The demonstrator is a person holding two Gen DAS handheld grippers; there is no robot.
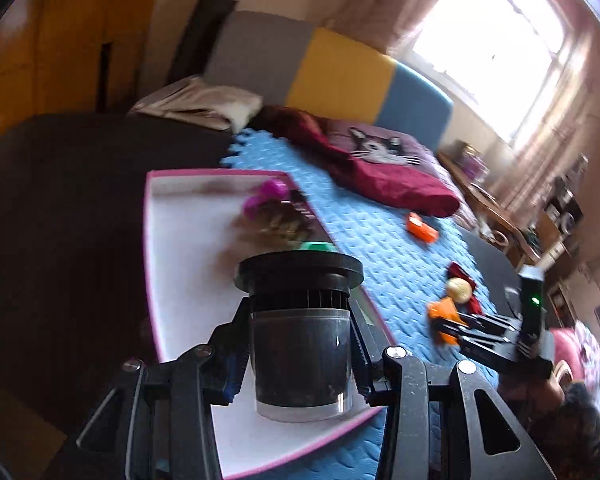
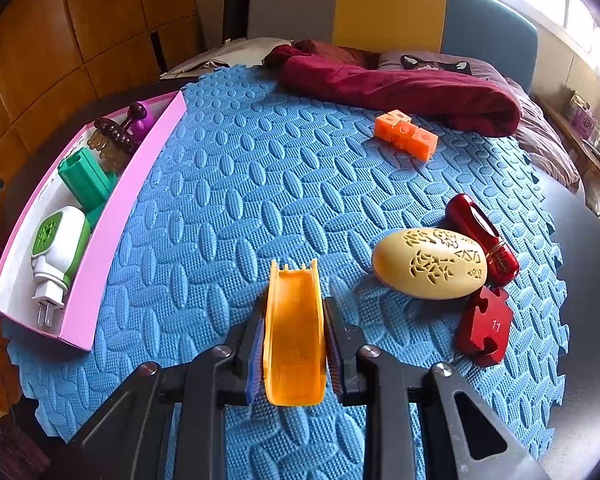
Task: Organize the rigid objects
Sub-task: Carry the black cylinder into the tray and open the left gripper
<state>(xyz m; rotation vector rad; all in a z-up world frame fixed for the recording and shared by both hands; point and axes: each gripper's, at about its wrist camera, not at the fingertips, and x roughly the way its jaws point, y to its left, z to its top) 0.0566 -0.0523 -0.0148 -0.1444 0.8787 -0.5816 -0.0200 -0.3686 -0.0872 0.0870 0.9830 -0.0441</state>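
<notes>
My left gripper (image 1: 300,360) is shut on a dark cylindrical jar (image 1: 300,384) with a wide black flanged top, held above the near end of the pink-rimmed white tray (image 1: 180,280). My right gripper (image 2: 294,312) is shut on a yellow-orange trough-shaped plastic piece (image 2: 294,360), low over the blue foam mat (image 2: 240,184). The pink tray (image 2: 100,248) holds a green-and-white plug-in device (image 2: 60,248), a green block (image 2: 86,178), a brown comb-like piece (image 2: 114,136) and a purple piece (image 2: 150,120). On the mat lie orange cubes (image 2: 406,134), a cream carved egg (image 2: 430,264), a red case (image 2: 482,238) and a red puzzle piece (image 2: 484,326).
A maroon cloth (image 2: 400,84) lies across the far side of the mat, with a cat-print pillow (image 1: 384,148) behind it. A grey, yellow and blue headboard (image 2: 388,8) stands at the back. Dark table surface (image 2: 580,260) shows to the right of the mat. The left wrist view is motion-blurred.
</notes>
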